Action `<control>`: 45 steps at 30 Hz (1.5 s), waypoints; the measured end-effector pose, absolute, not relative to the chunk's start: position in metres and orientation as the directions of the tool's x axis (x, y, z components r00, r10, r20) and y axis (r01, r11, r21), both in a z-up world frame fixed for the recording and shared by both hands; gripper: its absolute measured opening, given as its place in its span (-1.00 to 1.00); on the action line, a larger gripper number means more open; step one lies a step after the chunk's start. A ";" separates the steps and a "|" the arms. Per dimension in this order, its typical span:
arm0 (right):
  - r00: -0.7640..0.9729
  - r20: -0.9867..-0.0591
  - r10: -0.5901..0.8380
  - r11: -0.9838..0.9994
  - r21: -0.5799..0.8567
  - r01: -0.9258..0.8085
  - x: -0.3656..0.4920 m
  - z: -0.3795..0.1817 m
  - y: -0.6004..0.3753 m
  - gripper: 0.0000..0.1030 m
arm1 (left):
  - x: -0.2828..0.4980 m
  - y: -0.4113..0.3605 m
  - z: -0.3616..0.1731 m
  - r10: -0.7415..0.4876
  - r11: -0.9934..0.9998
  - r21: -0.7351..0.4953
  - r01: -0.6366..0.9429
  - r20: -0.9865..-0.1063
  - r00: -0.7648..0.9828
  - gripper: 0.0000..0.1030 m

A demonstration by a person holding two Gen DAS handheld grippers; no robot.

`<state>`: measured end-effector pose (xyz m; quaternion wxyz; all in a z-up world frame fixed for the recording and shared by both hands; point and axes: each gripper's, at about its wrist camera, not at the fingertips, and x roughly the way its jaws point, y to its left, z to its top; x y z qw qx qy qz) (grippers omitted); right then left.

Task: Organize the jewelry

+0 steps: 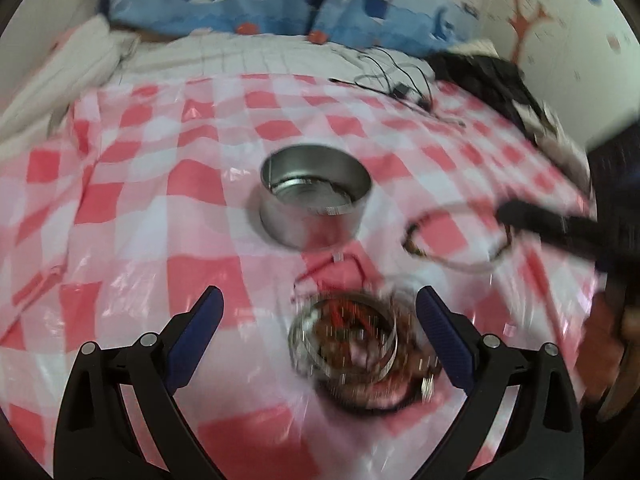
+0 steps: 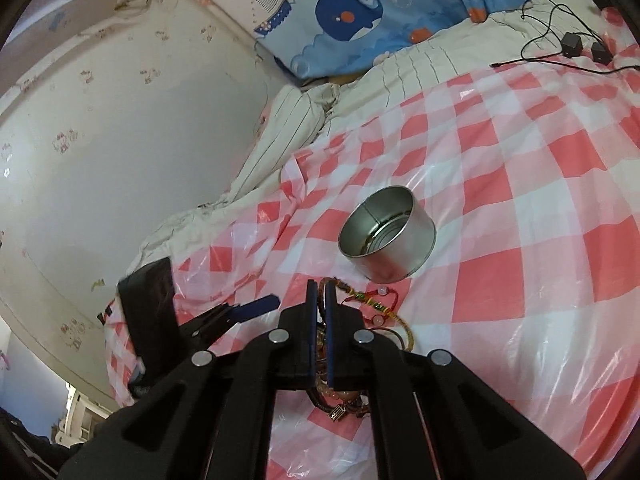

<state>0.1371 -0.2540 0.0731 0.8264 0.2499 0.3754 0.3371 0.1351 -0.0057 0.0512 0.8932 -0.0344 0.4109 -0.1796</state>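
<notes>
The plastic sheet (image 2: 520, 208) spread over the bed is checked in red-pink and white, glossy where it creases. Under it the bedding (image 2: 420, 68) is cream with thin dark lines. The pillow (image 2: 352, 20) is light blue, printed with dark blue whales, white waves and small orange fish. The tin (image 2: 386, 236) is plain silver, inside and out. The jewelry pile (image 1: 352, 344) mixes red cords, brown beads and silvery links; one bracelet (image 2: 380, 304) is braided in red, yellow and green with pale beads. Each claw is black with dark blue pads (image 1: 444, 332). The wall (image 2: 100, 140) is off-white with faint small pink prints. The cables (image 2: 560, 40) are black.
</notes>
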 end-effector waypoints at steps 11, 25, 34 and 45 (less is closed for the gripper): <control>0.508 -0.489 0.709 0.682 0.659 -0.317 0.143 0.063 -0.263 -0.92 | 0.182 -0.059 0.010 -0.303 0.890 -0.085 0.448 -0.844 0.442 -0.43; 0.519 -0.451 0.726 0.649 0.698 -0.303 0.145 0.061 -0.268 -0.92 | 0.169 -0.016 0.058 -0.441 0.878 -0.247 0.410 -0.750 0.493 -0.97; 0.557 -0.372 0.742 0.606 0.729 -0.319 0.147 0.073 -0.275 -0.92 | 0.188 -0.016 0.093 -0.455 0.877 -0.253 0.408 -0.707 0.541 -0.97; 0.567 -0.370 0.736 0.620 0.704 -0.345 0.170 0.088 -0.266 -0.92 | 0.236 -0.033 0.077 -0.461 0.877 -0.277 0.392 -0.714 0.527 -0.97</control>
